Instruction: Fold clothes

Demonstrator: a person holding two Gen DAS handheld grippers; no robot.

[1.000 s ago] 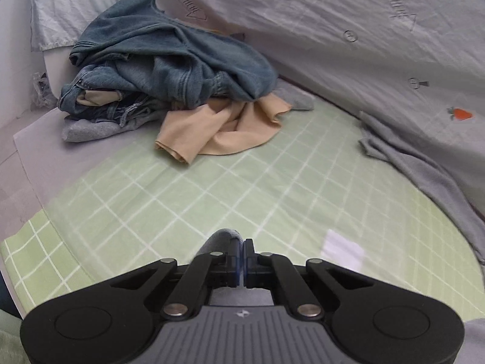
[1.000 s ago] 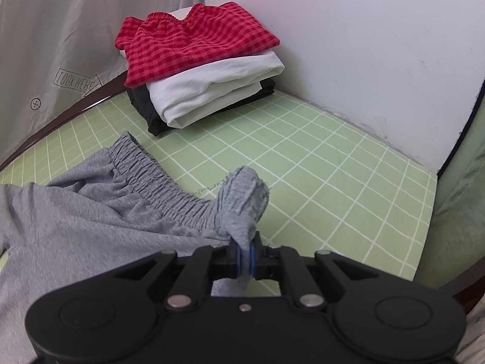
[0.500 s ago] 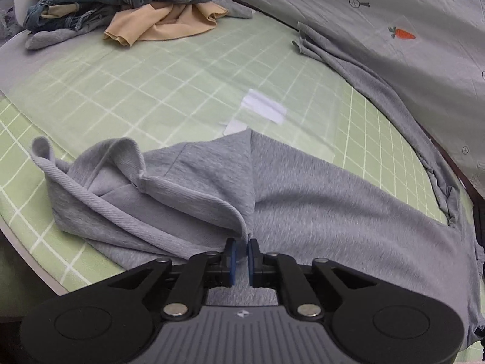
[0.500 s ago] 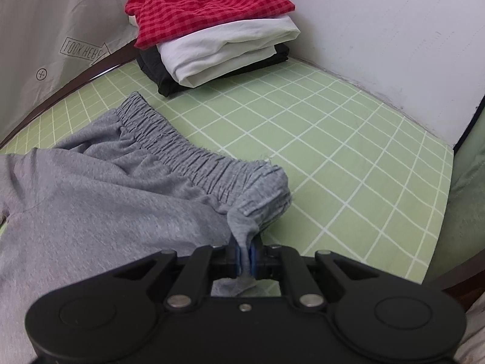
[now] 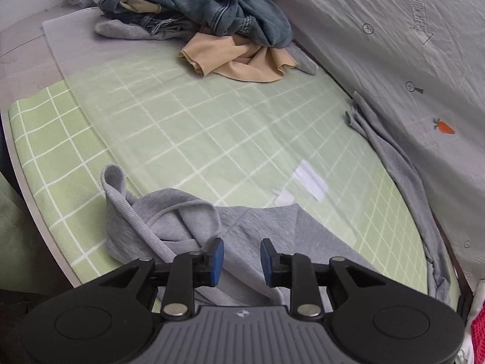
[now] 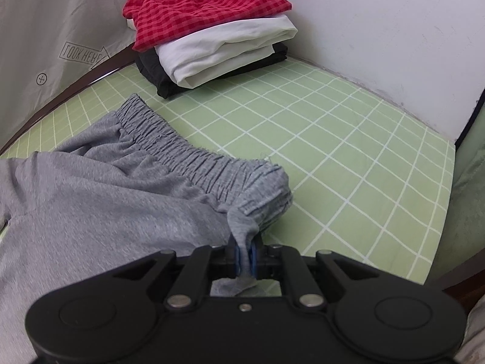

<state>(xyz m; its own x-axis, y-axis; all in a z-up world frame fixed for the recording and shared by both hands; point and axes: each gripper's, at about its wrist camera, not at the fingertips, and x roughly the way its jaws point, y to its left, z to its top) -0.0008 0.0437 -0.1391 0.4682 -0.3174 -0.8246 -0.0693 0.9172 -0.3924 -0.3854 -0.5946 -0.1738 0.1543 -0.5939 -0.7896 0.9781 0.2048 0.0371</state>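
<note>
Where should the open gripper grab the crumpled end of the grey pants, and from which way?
Probably the raised ribbed cuff of the grey pants. It curls up off the green mat, so a finger can slip under it. Bring the open left gripper in from the near table edge; the right gripper already pinches the waistband.

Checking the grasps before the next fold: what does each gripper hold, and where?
The right gripper pinches the grey jersey sweatpants at the elastic waistband's near corner. The left gripper is open, holding nothing.

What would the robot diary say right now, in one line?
left gripper: open over grey pants | right gripper: shut on waistband | folded stack: behind
</note>
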